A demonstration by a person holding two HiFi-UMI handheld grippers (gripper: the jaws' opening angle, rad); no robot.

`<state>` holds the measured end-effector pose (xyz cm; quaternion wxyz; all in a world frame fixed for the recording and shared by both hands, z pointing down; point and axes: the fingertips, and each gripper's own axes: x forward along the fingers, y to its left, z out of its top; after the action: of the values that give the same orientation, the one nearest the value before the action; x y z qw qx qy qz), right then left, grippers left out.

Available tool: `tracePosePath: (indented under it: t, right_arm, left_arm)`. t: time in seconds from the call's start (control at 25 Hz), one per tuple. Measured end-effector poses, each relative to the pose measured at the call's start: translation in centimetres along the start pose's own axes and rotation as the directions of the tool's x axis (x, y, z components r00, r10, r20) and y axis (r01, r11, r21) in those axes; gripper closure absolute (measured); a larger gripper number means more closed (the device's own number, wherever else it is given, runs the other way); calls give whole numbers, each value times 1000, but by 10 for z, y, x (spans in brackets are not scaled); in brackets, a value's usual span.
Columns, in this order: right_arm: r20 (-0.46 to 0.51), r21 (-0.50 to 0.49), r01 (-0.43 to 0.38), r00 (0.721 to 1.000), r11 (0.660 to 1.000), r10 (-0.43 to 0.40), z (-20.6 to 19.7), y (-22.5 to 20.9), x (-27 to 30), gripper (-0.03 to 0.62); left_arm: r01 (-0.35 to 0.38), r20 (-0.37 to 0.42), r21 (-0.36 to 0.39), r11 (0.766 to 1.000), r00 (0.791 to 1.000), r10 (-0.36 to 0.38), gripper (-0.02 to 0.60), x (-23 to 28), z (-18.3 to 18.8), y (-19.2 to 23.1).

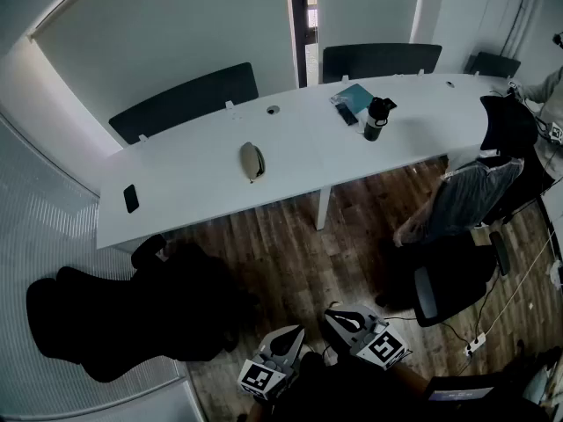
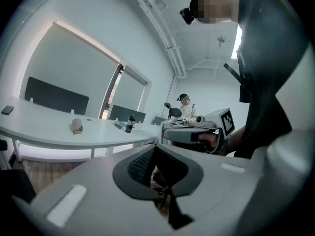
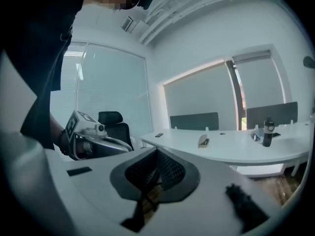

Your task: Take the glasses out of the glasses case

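The beige glasses case [image 1: 252, 161] lies closed on the long white table [image 1: 202, 183], far ahead of both grippers. It shows small in the left gripper view [image 2: 76, 126] and in the right gripper view [image 3: 204, 141]. My left gripper [image 1: 286, 335] and right gripper [image 1: 339, 316] are side by side over the wooden floor, well short of the table. The left gripper [image 2: 153, 154] is shut with nothing in it. The right gripper [image 3: 157, 156] is likewise shut and empty. No glasses are visible.
On the table lie a black phone [image 1: 131, 198] at the left end, and a black bottle [image 1: 376, 120] and a teal notebook [image 1: 354, 98] toward the right. Office chairs [image 1: 449, 275] stand between me and the table. Another person [image 1: 550, 95] sits at the far right.
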<state>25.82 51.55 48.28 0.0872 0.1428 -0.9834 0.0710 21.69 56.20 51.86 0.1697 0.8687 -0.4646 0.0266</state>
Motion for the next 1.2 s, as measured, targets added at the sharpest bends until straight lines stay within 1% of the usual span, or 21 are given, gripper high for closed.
tracePosePath:
  t: [0.08,0.2,0.36,0.44,0.52,0.6,0.72,0.84,0.92,1.0,1.08,1.12,1.2]
  right_arm:
    - [3,7,8,1000,1000,-8,-1,-25,-4,585]
    - [-1,33,5,1000,999,-5,-2,-57,-6,585]
    - [3,52,-16,1000,999,16,-2,-89,-10,585]
    - [11,61,-19,1000,998,18,-1,-103,-12,585]
    - [10,65,-20,1000,998,19,-3,-117,-13,585]
    - [-6,69,-22,1000,997,23,-11,-126,-12,585]
    - [-11,60,-27,1000,998,28,-9,-133,-9,585]
    - [-24,67,-14,1000,998,16,-10,-146,-3,585]
    - [-34,77,-3,999,997,6,-12,-152,5,585]
    - [-46,71,0,999,997,4,-9,-157,15,585]
    - [-69,44,-3,998,999,6,-5,-163,27,585]
    - [-82,30,0,997,1000,2,-3,-168,32,585]
    - [-93,25,20,995,999,-18,1,-179,44,585]
  left_arm:
    - [-15,-2,-16,1000,1000,15,574,24,11,3]
    - [-23,-4,-13,1000,1000,23,574,54,18,9]
    - [-57,-40,-22,998,998,56,574,88,36,12]
    - [-73,-39,-2,997,997,73,574,100,37,18]
    - [-78,-15,30,997,997,78,574,112,33,27]
    - [-87,-10,28,996,996,87,574,121,36,33]
    - [-94,-23,18,995,995,95,574,129,39,39]
    - [-83,-44,38,996,995,85,574,140,36,48]
    - [-70,-37,42,997,997,72,574,147,38,57]
    - [-64,-30,25,998,997,64,574,151,41,70]
    - [-70,-20,-34,997,997,69,574,157,48,82]
    - [-64,-13,-50,997,998,64,574,160,50,88]
    - [-36,-7,-45,998,999,36,574,165,51,100]
